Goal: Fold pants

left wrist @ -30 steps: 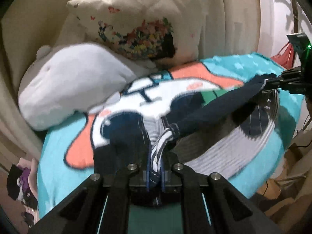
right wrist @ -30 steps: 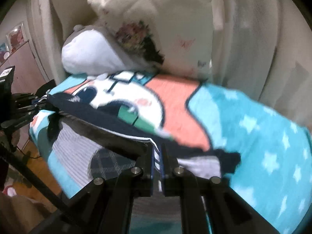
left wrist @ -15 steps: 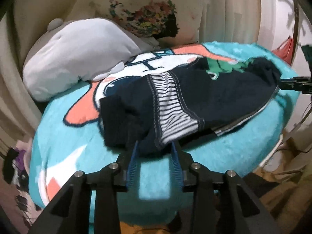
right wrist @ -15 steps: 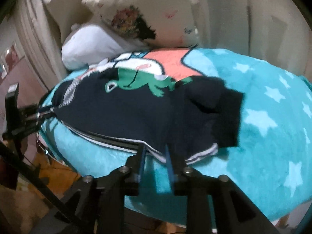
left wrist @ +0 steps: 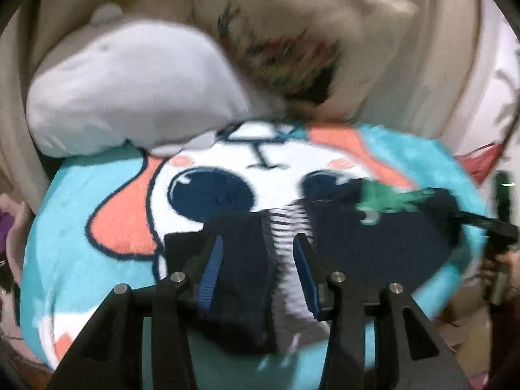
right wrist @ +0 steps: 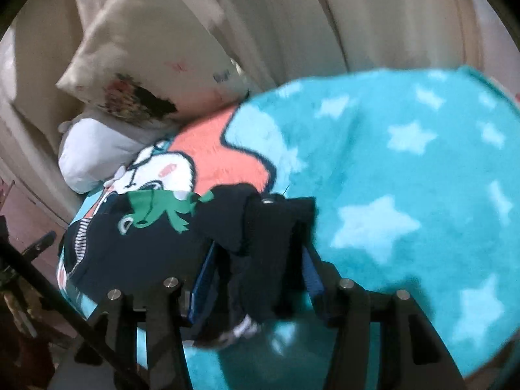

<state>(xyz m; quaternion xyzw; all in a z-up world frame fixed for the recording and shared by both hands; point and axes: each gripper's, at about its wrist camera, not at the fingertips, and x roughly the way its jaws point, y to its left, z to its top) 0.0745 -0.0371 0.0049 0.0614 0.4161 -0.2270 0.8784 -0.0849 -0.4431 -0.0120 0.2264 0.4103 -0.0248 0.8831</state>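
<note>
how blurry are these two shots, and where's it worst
Left wrist view: motion blur smears the flowered pillow most; left gripper stays sharp. Right wrist view: starred blanket and pants are soft; fisheye bends the edges.

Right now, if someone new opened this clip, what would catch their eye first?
Most likely the bright teal blanket with pale stars and a big-eyed cartoon face, filling the middle of both views. On its near edge lie the small navy pants, with a green frog print and a striped lining. The left gripper and the right gripper hang over the two ends of the pants, jaws open around the cloth.
</note>
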